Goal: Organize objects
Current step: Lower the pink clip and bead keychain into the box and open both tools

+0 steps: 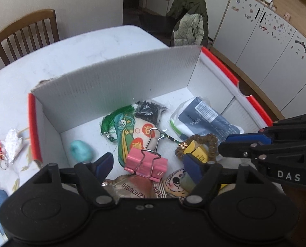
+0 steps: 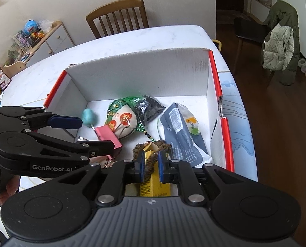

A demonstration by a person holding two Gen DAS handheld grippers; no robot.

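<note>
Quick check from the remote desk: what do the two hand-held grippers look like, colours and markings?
Both are black plastic linkage frames with silver pivot pins and blue finger pads. The left hand-held gripper reads "GenRobot.AI" on its side in the right wrist view. The right hand-held gripper has a ribbed grey housing and "DAS" lettering.

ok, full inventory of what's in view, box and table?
box: 1, white with red edges, on table
table: 1, white
binder clip: 1, pink, box front
egg-shaped thing: 1, teal, box left
embroidered pouch: 1, cream and green, box centre
bead bag: 1, black, box rear
packet: 1, navy and white, box right
hair tie: 1, brown, over yellow carton
yellow carton: 1, box front
keychain: 1, white and orange, outside box
chairs: 2 seen, wooden; one holds a jacket
left tool: open
right tool: nearly closed around the hair tie
</note>
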